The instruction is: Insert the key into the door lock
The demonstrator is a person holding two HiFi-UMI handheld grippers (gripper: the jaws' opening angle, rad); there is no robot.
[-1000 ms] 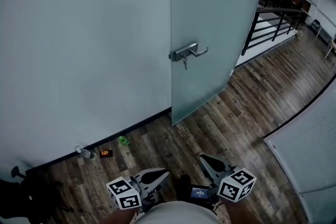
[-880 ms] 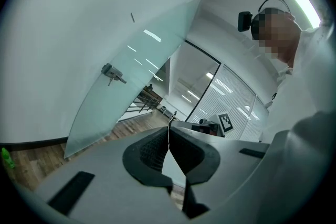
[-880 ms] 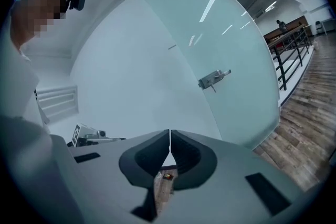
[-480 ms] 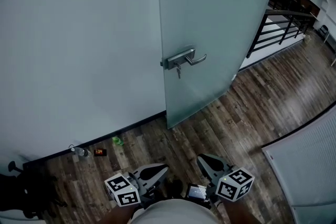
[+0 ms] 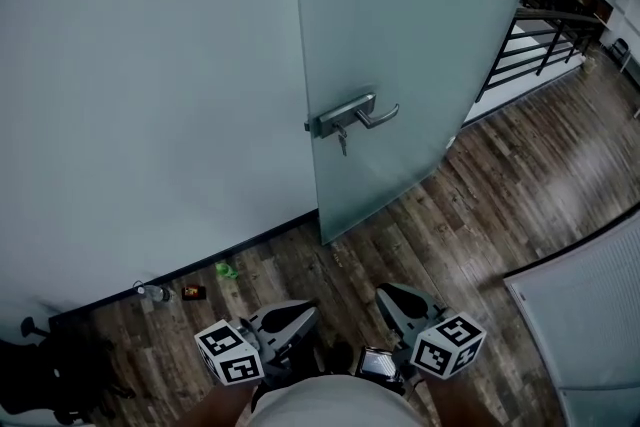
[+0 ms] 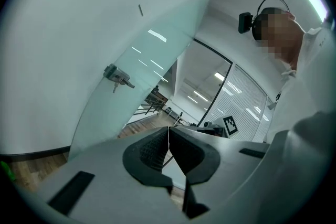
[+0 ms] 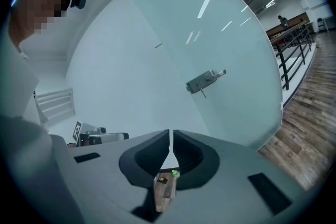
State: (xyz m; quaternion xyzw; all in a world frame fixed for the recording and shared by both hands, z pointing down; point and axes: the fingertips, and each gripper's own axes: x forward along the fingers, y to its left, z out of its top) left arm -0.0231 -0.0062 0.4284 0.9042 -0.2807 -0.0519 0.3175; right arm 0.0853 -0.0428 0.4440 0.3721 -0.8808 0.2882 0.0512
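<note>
A frosted glass door (image 5: pixel 420 45) stands ajar ahead, with a metal lever handle (image 5: pixel 352 117) on its edge. A key (image 5: pixel 342 144) hangs down from the lock under the handle; it also shows small as the key (image 6: pixel 115 86) and the key (image 7: pixel 203 93) in the gripper views. My left gripper (image 5: pixel 306 309) and right gripper (image 5: pixel 384 292) are low at the bottom, well short of the door and pointing toward it. Both have their jaws together with nothing between them. The shut left gripper (image 6: pixel 168 130) and right gripper (image 7: pixel 171 136) show it.
A pale wall (image 5: pixel 140 95) runs left of the door. At its foot lie a green object (image 5: pixel 228 270), a small orange item (image 5: pixel 194 292) and a bottle (image 5: pixel 152 293). A black railing (image 5: pixel 535 40) stands behind the door at right. A white slatted panel (image 5: pixel 590 335) borders the wooden floor.
The door and handle have grown a little larger and shifted left in the head view as I come nearer. Both grippers stay shut and low.
</note>
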